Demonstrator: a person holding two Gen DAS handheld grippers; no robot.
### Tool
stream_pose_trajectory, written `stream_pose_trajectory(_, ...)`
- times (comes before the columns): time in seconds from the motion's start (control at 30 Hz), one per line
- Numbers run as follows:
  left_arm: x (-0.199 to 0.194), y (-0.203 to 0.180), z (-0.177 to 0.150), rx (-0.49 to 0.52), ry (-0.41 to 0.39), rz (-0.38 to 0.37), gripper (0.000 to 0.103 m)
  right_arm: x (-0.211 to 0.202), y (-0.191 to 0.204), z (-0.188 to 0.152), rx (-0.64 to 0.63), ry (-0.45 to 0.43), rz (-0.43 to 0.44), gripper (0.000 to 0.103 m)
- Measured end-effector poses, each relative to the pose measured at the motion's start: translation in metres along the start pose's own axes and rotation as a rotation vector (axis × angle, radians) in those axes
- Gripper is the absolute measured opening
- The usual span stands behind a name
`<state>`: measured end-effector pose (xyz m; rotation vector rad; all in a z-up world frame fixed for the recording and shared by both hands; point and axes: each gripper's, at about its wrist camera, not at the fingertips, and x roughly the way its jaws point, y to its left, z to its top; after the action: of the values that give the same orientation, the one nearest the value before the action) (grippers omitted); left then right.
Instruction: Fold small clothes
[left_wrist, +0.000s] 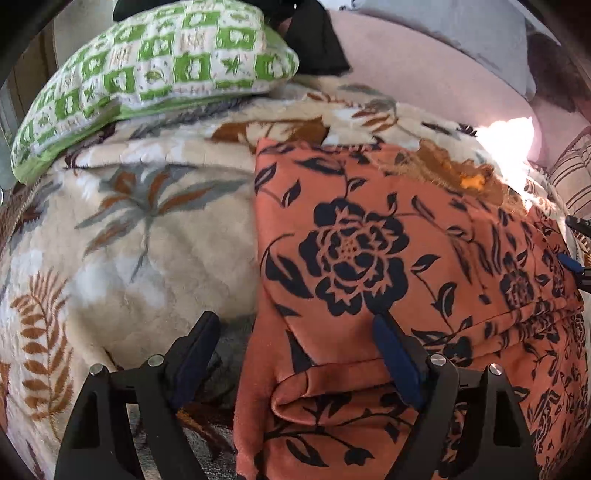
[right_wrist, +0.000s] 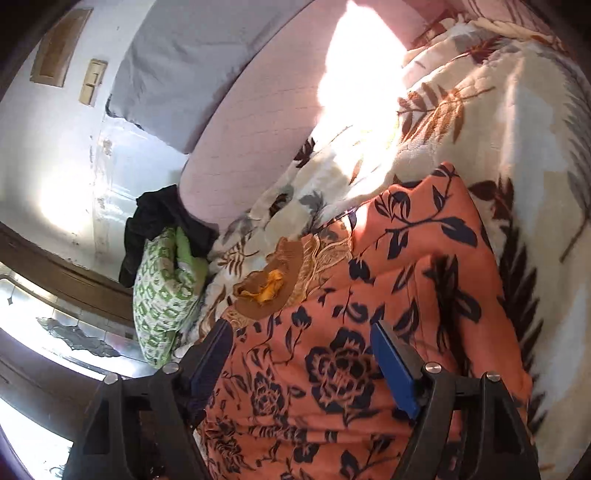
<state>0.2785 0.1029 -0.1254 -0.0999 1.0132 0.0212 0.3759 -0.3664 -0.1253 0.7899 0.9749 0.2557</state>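
Garment (left_wrist: 369, 240) (orange, floral) lay part-folded on the blanket (left_wrist: 129, 229); left gripper (left_wrist: 295, 332) and right gripper (right_wrist: 303, 339) both gaped, empty. Likely next: grasping an edge for another fold.

1. Left wrist view: looks forward and down along the left hand-held gripper (left_wrist: 295, 347), close above the garment (left_wrist: 388, 258) on the bed (left_wrist: 129, 258).
2. Right wrist view: rolled sideways, close over the garment (right_wrist: 351, 350), facing the wall (right_wrist: 55, 166).
3. Shared: garment, pillow (left_wrist: 147, 74) (right_wrist: 162, 295), bed.
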Motion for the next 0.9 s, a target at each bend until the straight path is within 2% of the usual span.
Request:
stream_pose_trajectory(0.03,-0.002,0.003,-0.001,-0.011,-0.019,-0.008,0.087,0.013,-0.018,0.007,0.072,0.03,-0.023,0.079)
stream_pose_trajectory(0.07,-0.004,0.004,-0.001,-0.008,-0.017,-0.005,0.087,0.012,-0.028,0.011,0.13,0.005,0.032,0.079)
stream_pose_trajectory(0.1,-0.005,0.005,-0.002,-0.003,-0.021,-0.008,0.087,0.004,-0.024,0.013,0.126,-0.023,0.04,0.079)
stream_pose_trajectory(0.17,-0.005,0.007,-0.002,-0.003,-0.022,-0.013,0.087,-0.01,0.0,0.01,0.013,-0.069,0.038,0.08)
stream_pose_trajectory(0.2,-0.005,0.008,-0.003,-0.01,-0.023,-0.016,0.087,-0.011,0.009,0.008,-0.028,-0.066,0.072,0.083)
stream_pose_trajectory(0.23,-0.006,0.008,-0.003,-0.016,-0.018,-0.015,0.087,-0.004,0.011,0.008,-0.074,-0.039,0.062,0.085)
stream_pose_trajectory(0.27,-0.01,0.009,-0.005,-0.023,-0.013,-0.018,0.087,0.007,0.007,0.008,-0.084,0.005,-0.04,0.086)
stream_pose_trajectory(0.3,-0.015,0.011,-0.007,-0.026,-0.017,-0.031,0.087,0.012,-0.003,0.008,-0.043,0.021,-0.074,0.083)
stream_pose_trajectory(0.37,-0.033,0.012,-0.011,-0.009,-0.041,-0.055,0.087,-0.007,0.0,0.0,-0.024,-0.039,-0.051,0.083)
stream_pose_trajectory(0.5,-0.077,0.029,-0.033,-0.045,-0.094,-0.078,0.087,-0.06,0.032,-0.033,-0.16,-0.082,-0.034,0.083)
stream_pose_trajectory(0.63,-0.122,0.052,-0.084,-0.108,-0.098,-0.107,0.087,-0.131,0.036,-0.087,-0.241,-0.092,-0.012,0.084)
stream_pose_trajectory(0.73,-0.15,0.066,-0.135,-0.15,-0.073,-0.132,0.087,-0.175,0.022,-0.126,-0.269,-0.03,-0.007,0.084)
stream_pose_trajectory(0.83,-0.162,0.074,-0.18,-0.188,-0.016,-0.156,0.087,-0.204,-0.001,-0.167,-0.312,0.059,-0.095,0.084)
stream_pose_trajectory(0.9,-0.164,0.073,-0.204,-0.183,0.019,-0.16,0.087,-0.217,-0.026,-0.188,-0.296,0.12,-0.139,0.084)
